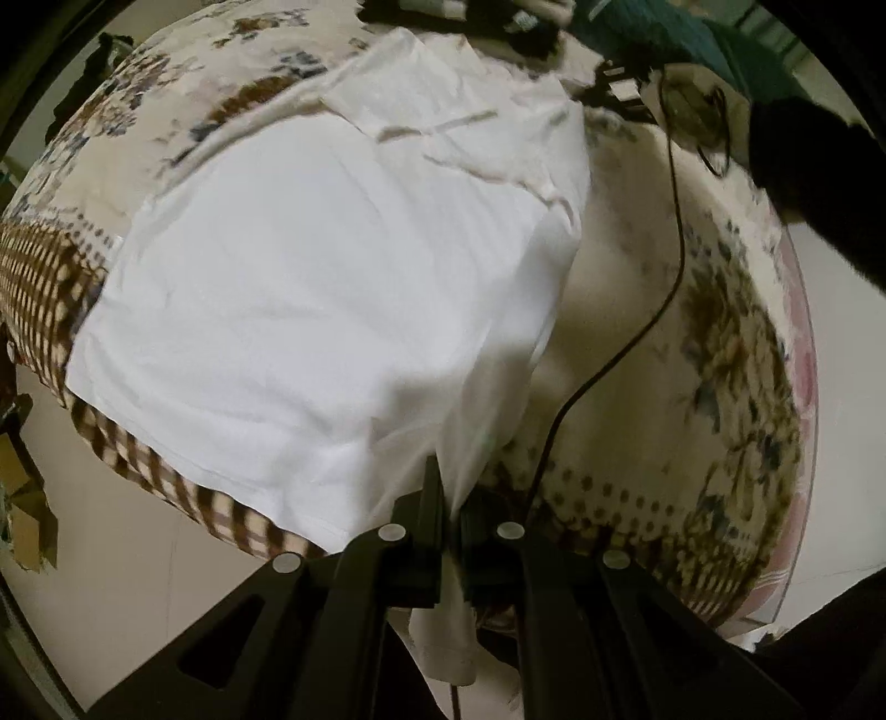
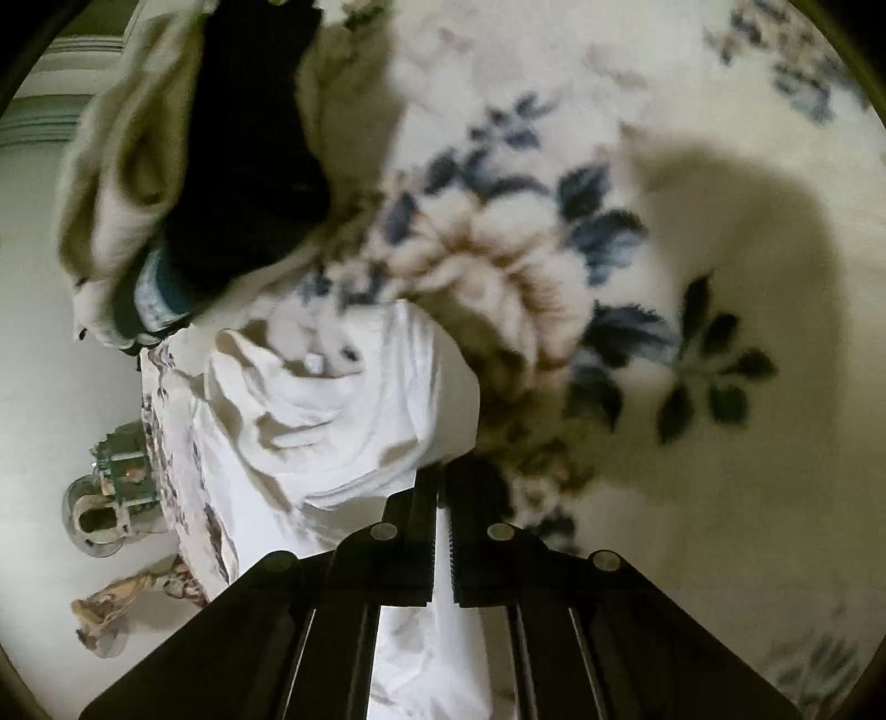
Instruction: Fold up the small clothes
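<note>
White garment (image 1: 310,310) lies spread on the floral blanket (image 1: 692,387), w/ its long axis running from the near blanket edge, by the left gripper (image 1: 451,498), up toward the far end where a heap of dark clothes (image 1: 531,33) sits. The far end looks creased and folded over; can't tell collar from hem. The near right corner is lifted off the blanket and drawn to a peak at the left gripper. Left gripper is clenched on that corner: fingers nearly together, cloth pinched between them, and a strip of white hangs below the pads. A thin black cable (image 1: 664,288) trails over the blanket just right of the garment.

Right wrist view: white garment (image 2: 332,421) shows bunched and rumpled, w/ deep folds, just left of the big blue-and-tan flower on the floral blanket (image 2: 720,498). Right gripper (image 2: 443,498) is also clamped on it: only a narrow slit between the fingers, white fabric filling the slit and running down past the pads toward the lens.

Only the left view shows the flat spread of the garment and the brown checked border of the blanket. Only the right view shows a dark sock-like piece (image 2: 249,138) w/ a cream cloth (image 2: 122,166) beyond the garment, plus a shoe (image 2: 105,509) on the pale floor left of it. Both views are motion-blurred.
</note>
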Demonstrator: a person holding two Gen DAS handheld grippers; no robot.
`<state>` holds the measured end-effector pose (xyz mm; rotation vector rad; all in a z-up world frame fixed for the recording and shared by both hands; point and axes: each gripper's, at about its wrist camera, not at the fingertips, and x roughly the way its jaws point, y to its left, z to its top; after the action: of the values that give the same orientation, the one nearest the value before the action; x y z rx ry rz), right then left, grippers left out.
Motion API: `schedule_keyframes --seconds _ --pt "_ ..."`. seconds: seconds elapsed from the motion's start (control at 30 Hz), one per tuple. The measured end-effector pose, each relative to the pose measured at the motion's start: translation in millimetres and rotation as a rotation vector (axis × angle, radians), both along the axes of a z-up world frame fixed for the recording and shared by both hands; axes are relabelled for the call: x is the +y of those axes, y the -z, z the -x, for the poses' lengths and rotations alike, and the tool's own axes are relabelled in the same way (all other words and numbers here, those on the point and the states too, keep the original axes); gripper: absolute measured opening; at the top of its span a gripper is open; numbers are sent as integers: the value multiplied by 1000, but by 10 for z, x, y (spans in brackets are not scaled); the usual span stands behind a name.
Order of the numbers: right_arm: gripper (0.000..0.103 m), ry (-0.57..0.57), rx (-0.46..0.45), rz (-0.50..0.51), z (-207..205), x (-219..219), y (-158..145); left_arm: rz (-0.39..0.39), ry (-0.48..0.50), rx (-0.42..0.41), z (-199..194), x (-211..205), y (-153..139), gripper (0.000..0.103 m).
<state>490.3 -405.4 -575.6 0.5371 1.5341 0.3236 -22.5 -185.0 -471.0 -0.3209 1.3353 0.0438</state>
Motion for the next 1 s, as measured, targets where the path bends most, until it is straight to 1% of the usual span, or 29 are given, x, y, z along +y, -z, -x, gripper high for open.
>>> schedule_keyframes --seconds 0.07,0.13,0.27,0.33,0.37,0.43,0.53,0.6,0.63,0.67,0.7,0.83,0.9,0.93,0.97,1.0 --pt "3 -18 -21 35 12 74 -203 34 -28 -20 16 182 -119 2" --pt "3 -41 -48 73 -11 221 -502 70 -50 -40 59 417 -244 2" --pt "3 -87 -98 167 -44 628 -985 86 -70 -75 84 843 -367 2" --pt "3 -75 -107 201 -56 845 -1165 93 -91 -92 90 1167 -408 2" --pt "3 -73 -113 212 -61 963 -1230 92 -100 -95 89 1286 -414 2" --pt "3 -70 -126 247 -93 1274 -1314 95 -138 -108 87 1659 -423 2" --pt "3 -76 -120 309 -161 1845 -1301 111 -184 -112 58 2119 -318 2" --pt "3 -100 -114 371 -234 2258 -1211 124 -210 -110 42 2398 -186 2" --pt "3 -108 -111 394 -266 2411 -1151 119 -220 -105 25 2560 -74 2" --pt "3 -123 -104 426 -292 2599 -1067 123 -220 -97 12 2635 -1 2" --pt "3 -140 -103 473 -316 2808 -967 126 -224 -84 -13 2778 144 2" --pt "3 -188 -98 586 -376 3299 -577 161 -237 -55 -62 3120 563 2" --pt "3 -171 -87 597 -398 3410 -428 194 -241 -27 -92 3247 779 2" --pt "4 -163 -80 589 -401 3439 -383 197 -250 -11 -92 3290 837 3" --pt "4 -149 -64 572 -406 3433 -345 213 -263 11 -81 3351 917 7" --pt "6 -131 -39 542 -402 3402 -318 233 -277 34 -54 3418 987 7"
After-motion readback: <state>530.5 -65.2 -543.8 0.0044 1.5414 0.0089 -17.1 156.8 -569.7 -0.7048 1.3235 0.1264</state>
